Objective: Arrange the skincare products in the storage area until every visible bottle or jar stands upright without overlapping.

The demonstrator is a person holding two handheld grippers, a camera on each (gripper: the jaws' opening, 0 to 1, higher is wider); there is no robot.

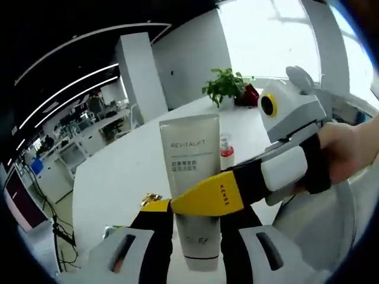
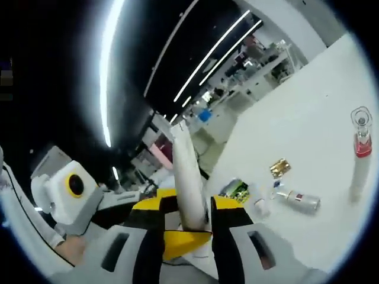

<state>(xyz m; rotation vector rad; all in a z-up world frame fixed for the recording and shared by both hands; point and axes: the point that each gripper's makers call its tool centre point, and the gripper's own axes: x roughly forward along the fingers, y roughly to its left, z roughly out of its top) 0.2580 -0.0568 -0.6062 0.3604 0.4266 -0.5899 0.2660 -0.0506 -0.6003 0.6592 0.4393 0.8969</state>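
White tube (image 1: pixel 192 177) between both tongs.

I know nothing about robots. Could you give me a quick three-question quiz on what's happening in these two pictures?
1. True or false: the left tongs and the right tongs both grip the white tube.
2. The silver bottle on the table is: A) standing upright, B) lying on its side, C) held in tongs.
3. Fill in: at the far end of the table stands a potted ___.

Key: 1 true; 2 B; 3 plant.
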